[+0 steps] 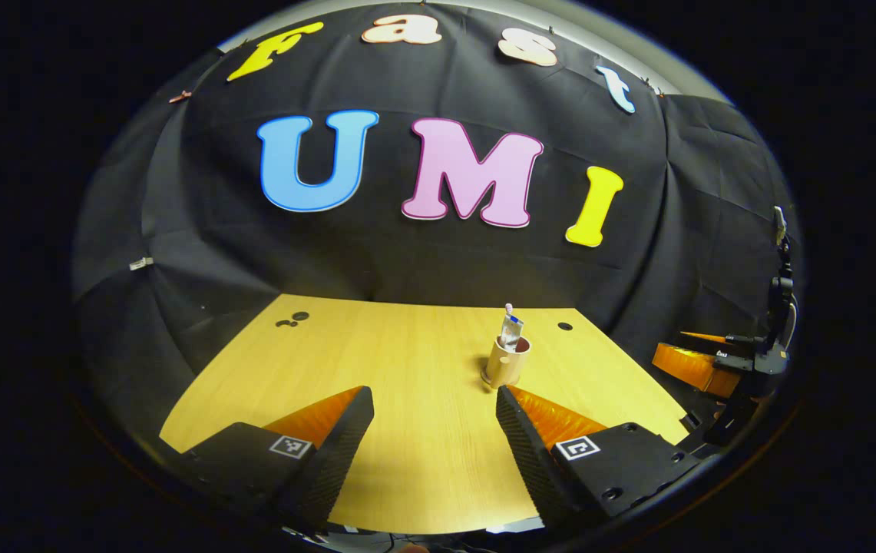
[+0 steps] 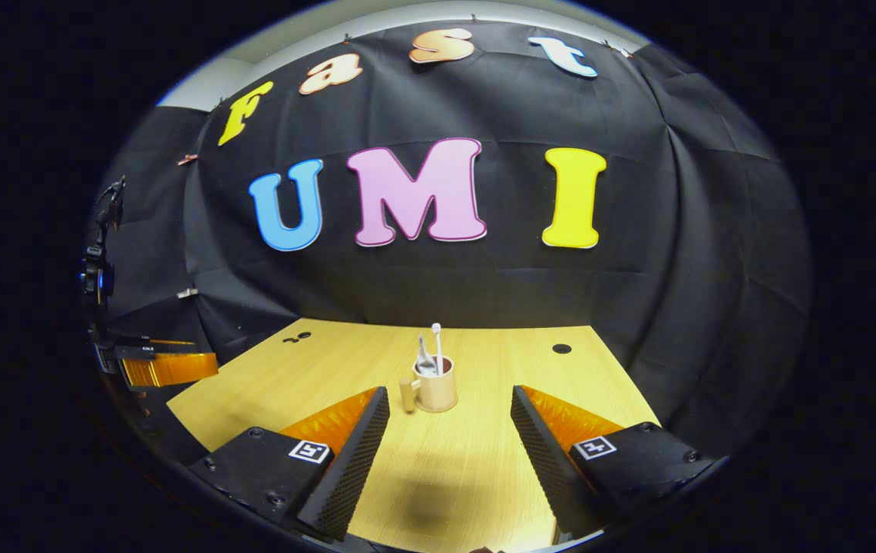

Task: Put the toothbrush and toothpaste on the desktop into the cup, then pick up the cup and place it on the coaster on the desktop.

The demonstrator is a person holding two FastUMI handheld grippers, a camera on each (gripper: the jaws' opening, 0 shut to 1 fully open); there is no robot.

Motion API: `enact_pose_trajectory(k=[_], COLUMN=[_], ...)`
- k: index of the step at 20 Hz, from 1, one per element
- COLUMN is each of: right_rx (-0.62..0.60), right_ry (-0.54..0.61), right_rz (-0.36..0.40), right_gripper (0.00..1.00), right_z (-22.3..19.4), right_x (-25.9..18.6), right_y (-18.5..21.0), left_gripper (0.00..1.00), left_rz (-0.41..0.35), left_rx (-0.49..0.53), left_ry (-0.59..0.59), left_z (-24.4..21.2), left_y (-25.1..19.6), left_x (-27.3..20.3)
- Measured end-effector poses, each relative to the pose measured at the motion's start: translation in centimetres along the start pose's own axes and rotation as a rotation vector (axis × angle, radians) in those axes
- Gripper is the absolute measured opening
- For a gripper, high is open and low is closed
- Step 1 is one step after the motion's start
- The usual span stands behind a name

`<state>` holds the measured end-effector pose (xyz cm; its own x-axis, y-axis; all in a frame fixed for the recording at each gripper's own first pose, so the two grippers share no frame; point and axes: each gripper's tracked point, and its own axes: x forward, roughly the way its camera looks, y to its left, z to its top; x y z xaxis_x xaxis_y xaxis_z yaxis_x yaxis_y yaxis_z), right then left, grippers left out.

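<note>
A beige cup (image 1: 505, 367) stands upright on the wooden desktop (image 1: 407, 461), slightly right of centre. The toothpaste tube (image 1: 513, 332) and the toothbrush (image 1: 508, 309) stick out of it. In the right gripper view the cup (image 2: 438, 390) shows its handle on the left, with the toothbrush (image 2: 437, 342) standing in it. A thin darker rim at the cup's base (image 1: 487, 379) may be the coaster; I cannot tell. My left gripper (image 1: 432, 393) is open and empty, short of the cup. My right gripper (image 2: 450, 392) is also open and empty, with the cup just beyond its fingertips.
The desktop (image 2: 484, 476) has small dark holes at its back corners (image 1: 564, 326) (image 2: 561, 349) (image 2: 299, 336). Black cloth walls close the back and sides. The right gripper (image 1: 672, 347) hovers off the table's right edge; the left gripper (image 2: 203, 355) hovers off its left edge.
</note>
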<state>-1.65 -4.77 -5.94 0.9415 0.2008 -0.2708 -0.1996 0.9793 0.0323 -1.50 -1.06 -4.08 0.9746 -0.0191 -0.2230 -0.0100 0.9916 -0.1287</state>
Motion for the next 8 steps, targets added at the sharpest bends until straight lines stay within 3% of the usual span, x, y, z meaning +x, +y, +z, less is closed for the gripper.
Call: enact_pose_trajectory(k=[8], right_rx=[-0.015], right_ry=[-0.013], right_rz=[0.040], right_gripper=[0.98], right_z=[-1.5], right_x=[-6.1], right_y=[4.4], left_gripper=[0.99], left_rz=[0.023], left_rx=[-0.049], left_ry=[-0.068], left_z=[-1.4], left_y=[0.5], left_x=[-7.4])
